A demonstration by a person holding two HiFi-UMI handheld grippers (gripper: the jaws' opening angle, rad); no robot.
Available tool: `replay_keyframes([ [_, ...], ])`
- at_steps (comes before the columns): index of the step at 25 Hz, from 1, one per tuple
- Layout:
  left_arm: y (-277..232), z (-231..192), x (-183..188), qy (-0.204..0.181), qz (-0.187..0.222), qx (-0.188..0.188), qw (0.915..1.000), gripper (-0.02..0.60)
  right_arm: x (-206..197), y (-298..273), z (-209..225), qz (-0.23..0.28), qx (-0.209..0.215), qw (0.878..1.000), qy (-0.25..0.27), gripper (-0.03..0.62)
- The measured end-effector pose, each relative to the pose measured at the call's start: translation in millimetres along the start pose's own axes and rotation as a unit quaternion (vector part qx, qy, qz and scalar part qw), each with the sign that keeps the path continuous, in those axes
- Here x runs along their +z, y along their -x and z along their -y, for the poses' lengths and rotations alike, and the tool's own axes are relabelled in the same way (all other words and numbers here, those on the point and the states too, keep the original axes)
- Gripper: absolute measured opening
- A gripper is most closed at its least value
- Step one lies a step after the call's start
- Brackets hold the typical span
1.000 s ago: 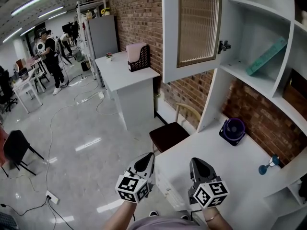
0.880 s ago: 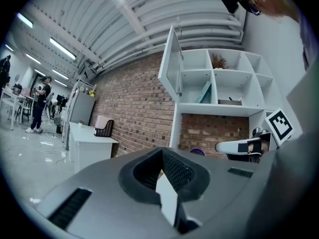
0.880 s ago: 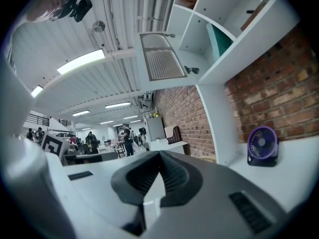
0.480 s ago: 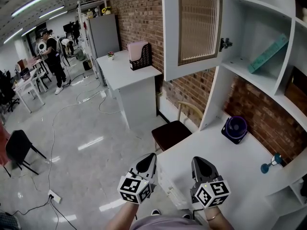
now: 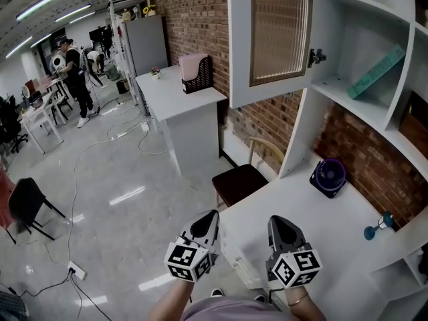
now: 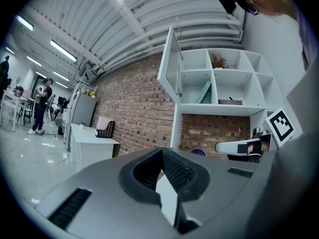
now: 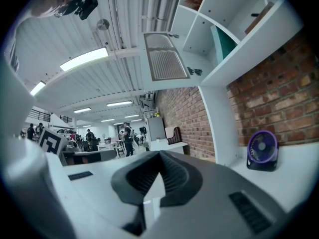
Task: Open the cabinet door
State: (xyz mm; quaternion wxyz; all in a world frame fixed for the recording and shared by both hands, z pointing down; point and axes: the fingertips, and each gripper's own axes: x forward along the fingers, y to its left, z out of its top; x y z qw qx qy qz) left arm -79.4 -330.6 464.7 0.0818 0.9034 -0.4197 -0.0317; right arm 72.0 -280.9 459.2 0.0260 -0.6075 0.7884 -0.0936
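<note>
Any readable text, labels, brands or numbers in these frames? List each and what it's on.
No readable text in any view.
The cubes on the left hand-held gripper and right hand-held gripper: square markers only, no letters or digits.
The purple fan and the teal item on the shelf: no legible print.

No text, label, brand, number or sign can be read anywhere in these views.
</note>
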Motion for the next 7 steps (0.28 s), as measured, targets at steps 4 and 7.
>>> replay_keyframes([
  [4,-1.4,2.0,0.0,0.001,0.0,-0.003,1.0,0.002,-0.3,0.7,-1.2,0.0,-0.001,1.0,0.003,0.0],
  [7,-3.0,3.8,-1.6,0.006,0.0,-0.004,1.0,0.002,-1.9,1.5,-0.4,0.0,-0.002,1.0,0.001,0.0],
])
